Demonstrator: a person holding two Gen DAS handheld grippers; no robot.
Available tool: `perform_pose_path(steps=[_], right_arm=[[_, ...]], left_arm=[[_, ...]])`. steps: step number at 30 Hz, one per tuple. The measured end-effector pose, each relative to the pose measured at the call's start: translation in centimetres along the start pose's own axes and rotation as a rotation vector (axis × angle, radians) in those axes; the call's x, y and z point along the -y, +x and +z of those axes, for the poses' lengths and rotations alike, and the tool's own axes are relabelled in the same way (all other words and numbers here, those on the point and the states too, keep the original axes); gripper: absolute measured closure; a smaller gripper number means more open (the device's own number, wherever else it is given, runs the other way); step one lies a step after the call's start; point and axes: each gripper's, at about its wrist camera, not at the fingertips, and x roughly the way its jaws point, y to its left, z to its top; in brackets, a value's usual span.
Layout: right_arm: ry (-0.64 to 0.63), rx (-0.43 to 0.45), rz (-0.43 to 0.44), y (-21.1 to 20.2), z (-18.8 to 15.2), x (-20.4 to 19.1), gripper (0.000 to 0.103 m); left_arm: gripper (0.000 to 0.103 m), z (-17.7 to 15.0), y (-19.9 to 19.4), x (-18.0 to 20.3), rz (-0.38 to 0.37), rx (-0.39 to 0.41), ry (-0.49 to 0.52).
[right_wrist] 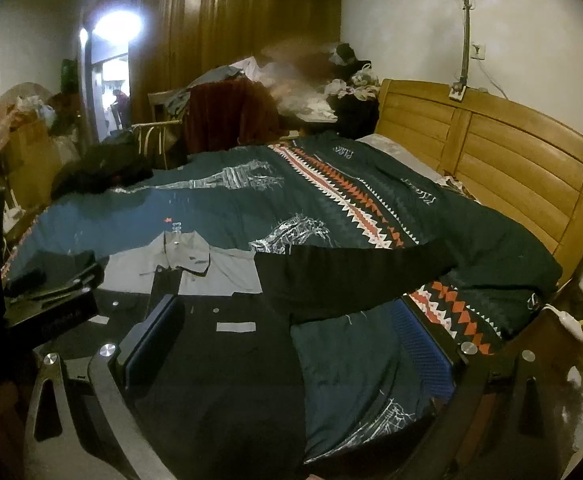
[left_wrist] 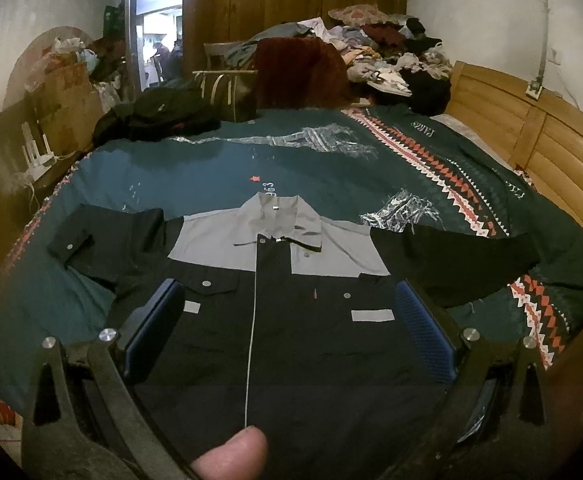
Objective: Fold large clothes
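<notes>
On the bed (left_wrist: pixel 211 176) the jacket (left_wrist: pixel 275 320) lies front-up and spread flat at six o'clock, sleeves out toward nine and three, no fold yet made, while the left gripper (left_wrist: pixel 287 332) and right gripper (right_wrist: pixel 291 344) hover above, jaws wide apart and empty.

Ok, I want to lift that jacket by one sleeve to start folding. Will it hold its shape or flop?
Probably flop: the jacket lies flat and follows the bedspread, and its right sleeve drapes limply. The collar looks stiffer and may keep its form. The bedspread seems smooth, so the body would likely drag along behind the sleeve.
</notes>
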Motion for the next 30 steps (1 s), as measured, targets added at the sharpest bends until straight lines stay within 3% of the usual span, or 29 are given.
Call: perform_pose_path(steps=[8, 10, 12, 13, 16, 18, 20, 22, 24, 26, 30], right_arm=[[-0.029, -0.001, -0.001, -1.1, -0.1, -1.4, 0.0], [-0.055, 0.017, -0.01, -1.3, -0.1, -1.9, 0.0], [-0.09, 0.077, -0.023, -2.4, 0.2, -2.4, 0.0], [-0.124, 0.155, -0.039, -3.8, 0.4, -2.8, 0.0], [-0.233, 0.405, -0.103, -7.5, 0.1, -3.8, 0.0], [-0.306, 0.504, -0.159, -7.7, -0.9, -4.1, 0.0], [-0.359, 0.415, -0.189, -5.0, -1.8, -3.8, 0.0], [-0.335, 0.228, -0.118, -0.7, -3.7, -2.4, 0.0], [-0.309, 0.072, -0.093, 3.8, -6.3, -1.2, 0.0], [-0.297, -0.028, -0.073, 6.9, -8.2, -0.3, 0.0], [-0.128, -0.238, 0.057, 14.6, -10.1, 4.6, 0.0]], left_arm=[[0.0, -0.3, 0.4, -0.6, 0.004, -0.001, -0.003], [0.0, -0.3, 0.2, -0.8, 0.004, 0.031, -0.003], [0.0, -0.3, -1.0, -1.4, 0.009, 0.134, -0.025], [0.0, -0.2, -1.8, -1.8, 0.003, 0.196, -0.03], [0.0, -0.9, -4.9, -3.1, 0.044, 0.487, -0.05], [0.0, -1.3, -5.4, -4.4, 0.068, 0.532, -0.022], [0.0, -1.6, -4.6, -5.7, 0.091, 0.52, -0.023], [0.0, -2.1, -2.0, -7.0, 0.127, 0.446, -0.011], [0.0, -2.8, 1.7, -8.2, 0.145, 0.339, -0.008], [0.0, -3.7, 5.7, -9.4, 0.156, 0.236, -0.018], [0.0, -5.4, 11.9, -11.5, 0.106, 0.068, -0.102]])
